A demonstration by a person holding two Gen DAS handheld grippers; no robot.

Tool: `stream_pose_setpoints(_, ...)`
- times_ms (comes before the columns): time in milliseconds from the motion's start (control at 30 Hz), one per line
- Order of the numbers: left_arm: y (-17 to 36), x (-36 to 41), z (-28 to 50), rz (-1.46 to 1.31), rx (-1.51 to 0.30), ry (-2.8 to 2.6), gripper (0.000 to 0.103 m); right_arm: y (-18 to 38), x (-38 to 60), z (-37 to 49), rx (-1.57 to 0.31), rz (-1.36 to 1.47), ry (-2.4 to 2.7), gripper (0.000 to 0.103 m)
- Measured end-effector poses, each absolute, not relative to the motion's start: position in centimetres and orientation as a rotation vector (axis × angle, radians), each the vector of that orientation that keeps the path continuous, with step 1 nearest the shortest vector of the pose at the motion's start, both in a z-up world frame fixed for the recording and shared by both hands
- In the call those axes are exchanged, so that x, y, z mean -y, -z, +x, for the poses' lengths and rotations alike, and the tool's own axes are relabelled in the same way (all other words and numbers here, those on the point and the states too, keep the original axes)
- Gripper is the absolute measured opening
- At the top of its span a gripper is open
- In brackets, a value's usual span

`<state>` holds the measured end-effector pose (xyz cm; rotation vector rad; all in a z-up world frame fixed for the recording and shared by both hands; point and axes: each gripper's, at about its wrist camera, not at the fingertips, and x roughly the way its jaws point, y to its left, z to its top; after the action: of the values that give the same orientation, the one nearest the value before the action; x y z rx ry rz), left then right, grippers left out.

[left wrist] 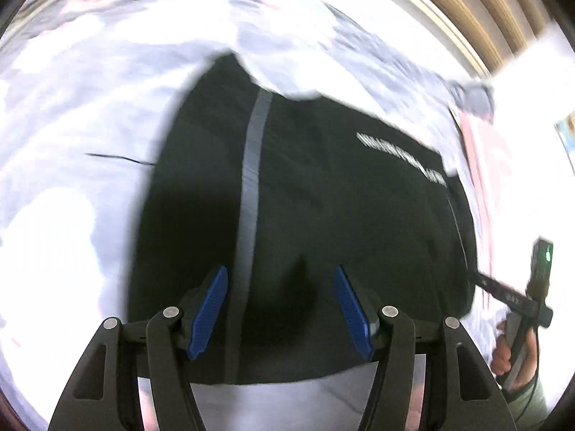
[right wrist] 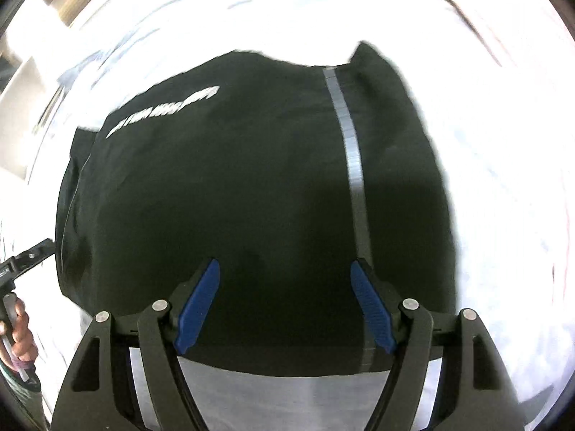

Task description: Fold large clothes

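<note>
A black garment [left wrist: 323, 215] with a grey stripe [left wrist: 251, 179] and white lettering [left wrist: 402, 158] lies folded on a white bed sheet [left wrist: 72, 143]. My left gripper [left wrist: 280, 309] is open and empty, hovering over the garment's near edge. In the right wrist view the same garment [right wrist: 233, 197], its stripe [right wrist: 354, 165] and lettering [right wrist: 161, 111] fill the middle. My right gripper [right wrist: 284, 305] is open and empty above the near edge. The other hand-held gripper shows at the right edge of the left view [left wrist: 517, 301] and at the left edge of the right view [right wrist: 21, 265].
The white sheet [right wrist: 503, 143] surrounds the garment on all sides. A wooden headboard or wall panel [left wrist: 478, 3] runs along the far right. A pinkish patterned cloth [left wrist: 481, 158] lies right of the garment. Both views are motion-blurred.
</note>
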<state>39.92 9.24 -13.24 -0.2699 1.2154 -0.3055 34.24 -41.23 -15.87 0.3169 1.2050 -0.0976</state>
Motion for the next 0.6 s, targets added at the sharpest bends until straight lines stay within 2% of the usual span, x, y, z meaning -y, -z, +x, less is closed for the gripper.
stream_pose_setpoints(233,13.7,-15.1,43.2,-0.422,-1.203,0.212,0.064,15.1,46.9,33.7,-1.171,0.372,0.206,0.078)
stream_pose_setpoints(600,19.9,-16.4,46.9,-0.656,-1.313,0.297,0.064,18.2,52.6,36.9,-1.205,0.491,0.149,0.078)
